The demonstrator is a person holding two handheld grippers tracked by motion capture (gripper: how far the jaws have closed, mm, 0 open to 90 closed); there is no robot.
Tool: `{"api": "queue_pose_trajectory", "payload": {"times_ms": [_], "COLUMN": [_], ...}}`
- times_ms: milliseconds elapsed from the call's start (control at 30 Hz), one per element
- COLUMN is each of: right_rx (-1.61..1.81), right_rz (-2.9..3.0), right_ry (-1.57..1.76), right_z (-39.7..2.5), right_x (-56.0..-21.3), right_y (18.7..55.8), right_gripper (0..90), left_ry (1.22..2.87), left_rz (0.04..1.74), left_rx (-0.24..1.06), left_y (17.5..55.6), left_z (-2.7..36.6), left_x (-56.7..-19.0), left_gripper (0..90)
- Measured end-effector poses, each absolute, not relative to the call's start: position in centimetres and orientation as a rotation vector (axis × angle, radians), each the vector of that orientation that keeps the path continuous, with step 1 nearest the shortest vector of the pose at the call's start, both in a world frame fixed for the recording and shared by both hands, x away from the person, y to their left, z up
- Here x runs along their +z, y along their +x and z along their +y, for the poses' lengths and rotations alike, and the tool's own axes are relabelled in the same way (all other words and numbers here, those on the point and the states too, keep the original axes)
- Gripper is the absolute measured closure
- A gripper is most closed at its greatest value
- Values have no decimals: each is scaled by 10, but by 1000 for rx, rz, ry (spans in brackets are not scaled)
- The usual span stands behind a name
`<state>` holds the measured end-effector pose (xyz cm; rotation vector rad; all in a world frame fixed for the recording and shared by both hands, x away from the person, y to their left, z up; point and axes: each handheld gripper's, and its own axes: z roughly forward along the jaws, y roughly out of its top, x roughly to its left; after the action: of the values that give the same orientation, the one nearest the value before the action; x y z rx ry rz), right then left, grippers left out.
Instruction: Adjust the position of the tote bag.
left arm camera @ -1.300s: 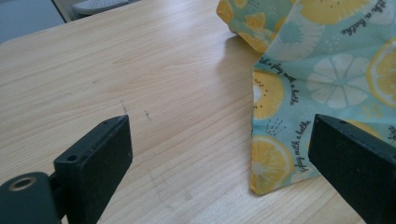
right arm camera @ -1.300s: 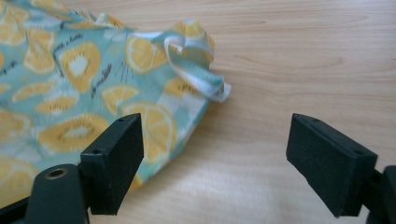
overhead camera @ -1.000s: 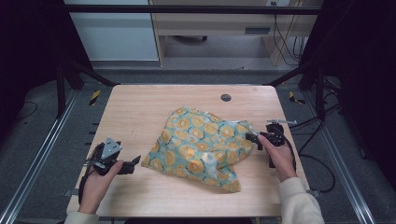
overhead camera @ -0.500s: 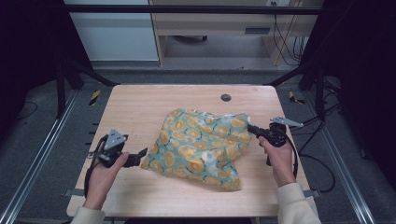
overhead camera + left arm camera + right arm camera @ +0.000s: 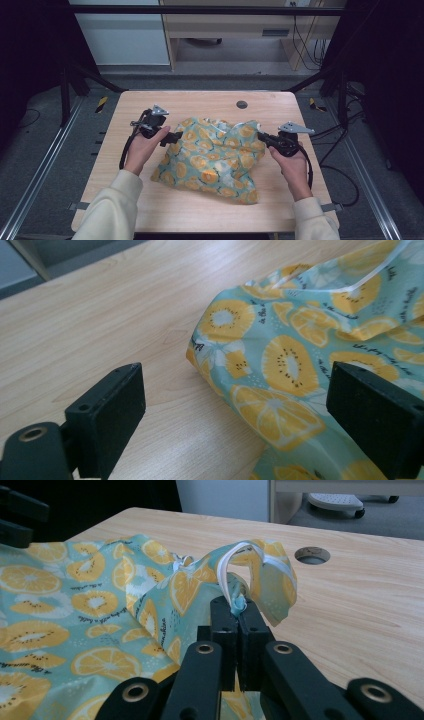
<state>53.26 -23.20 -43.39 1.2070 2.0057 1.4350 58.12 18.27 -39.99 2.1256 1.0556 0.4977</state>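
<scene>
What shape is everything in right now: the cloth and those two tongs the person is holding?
Fruit-print cloth: crumpled on the table, one white-trimmed edge lifted at its right.
Right tongs: shut, pinching that trimmed edge.
Left tongs: open wide, jaws either side of the cloth's left corner, not gripping.
Table: bare wood, round hole near the far edge.

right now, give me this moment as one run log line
scene: fruit-print cloth crumpled on table | left tongs: open, at cloth's left edge, not gripping | right tongs: shut on cloth's white-trimmed edge | stage: second grasp pending
</scene>
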Motion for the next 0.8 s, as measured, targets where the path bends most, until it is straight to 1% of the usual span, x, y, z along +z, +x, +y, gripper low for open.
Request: {"api": "queue_pose_trajectory", "payload": {"times_ms": [267,400,467,533,567,600,633,667,800], "right_rx": [1417,1414,1414,1415,1417,1417,1417,1421,1425], "right_rz": [2021,2019,2014,2008,2005,2005,2000,1990,1967], "right_ry": [1200,1200,1207,1205,1208,1208,1211,1212,1223], "right_z": [-230,-231,-232,-232,-233,-233,-234,-235,-240], "right_x": [-436,-436,-436,-435,-435,-435,-435,-434,-431], "right_y": [531,531,531,531,531,531,531,531,530], "right_gripper": [883,882,882,882,882,882,882,883,886], "left_ry": [2143,2162,2149,2143,2141,2150,2151,2168,2168], "left_rz": [1128,1135,1148,1156,1155,1154,1153,1144,1118], "left_rx": [412,374,368,344,334,324,320,305,296], "left_y": [588,590,590,590,589,589,588,586,582], "left_z": [173,174,175,176,175,175,174,173,171], "left_x": [-406,-411,-412,-414,-415,-416,-417,-418,-418], "left_gripper": [87,123,190,205,254,254,276,365,573]}}
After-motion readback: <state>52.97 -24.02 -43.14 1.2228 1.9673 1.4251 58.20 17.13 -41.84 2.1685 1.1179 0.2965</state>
